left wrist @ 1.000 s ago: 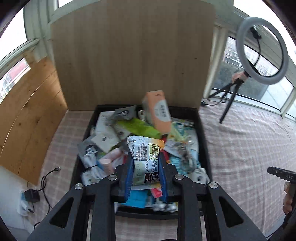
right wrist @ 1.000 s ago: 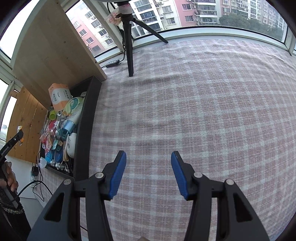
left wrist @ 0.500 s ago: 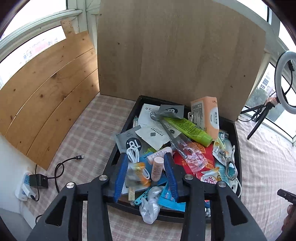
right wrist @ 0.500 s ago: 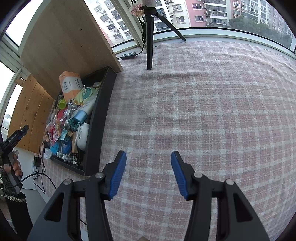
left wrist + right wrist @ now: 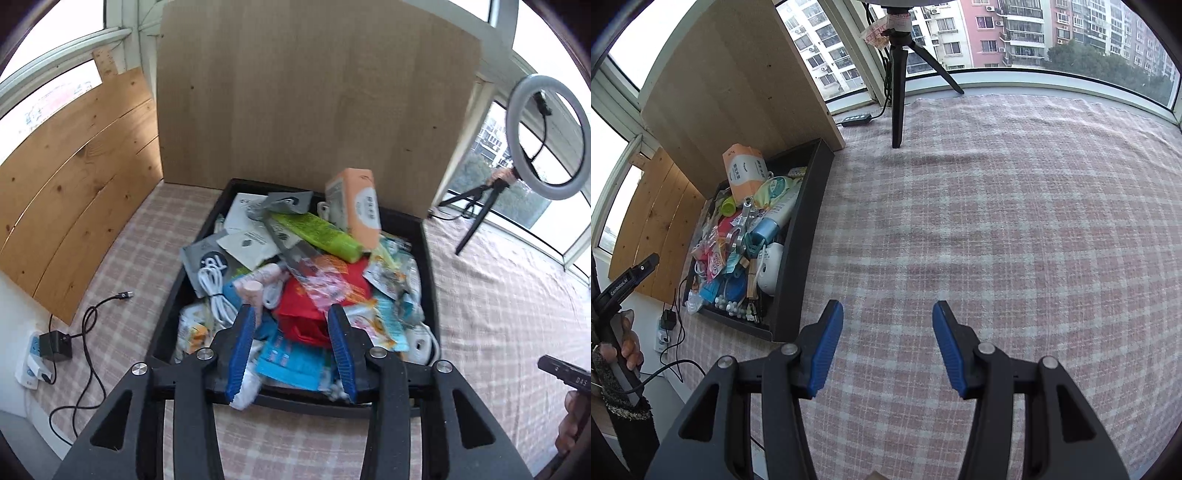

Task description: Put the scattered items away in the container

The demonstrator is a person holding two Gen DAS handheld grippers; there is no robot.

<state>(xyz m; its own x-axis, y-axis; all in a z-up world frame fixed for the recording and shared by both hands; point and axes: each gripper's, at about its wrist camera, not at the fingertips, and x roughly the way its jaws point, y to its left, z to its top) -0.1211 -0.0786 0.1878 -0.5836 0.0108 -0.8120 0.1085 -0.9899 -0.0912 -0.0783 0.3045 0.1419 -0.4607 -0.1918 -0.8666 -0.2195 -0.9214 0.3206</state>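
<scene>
Black plastic tray (image 5: 428, 258), heaped with packets, cables and an orange box (image 5: 360, 206), fills the centre of the left wrist view. Over its near edge the left gripper (image 5: 291, 328) is opening, gripping nothing. At lower centre of its own view, the right gripper (image 5: 887, 325) gapes empty over pink checked cloth (image 5: 997, 221).

There is one black tray (image 5: 428, 266), heaped with small items, too many and too overlapped to count surely. Among them one orange pack (image 5: 356, 206), one green tube (image 5: 317, 232) and one white cable (image 5: 214, 288) can be told. Two wooden boards (image 5: 314, 92) stand behind. One ring light (image 5: 546, 136) stands on one tripod (image 5: 897, 92).
</scene>
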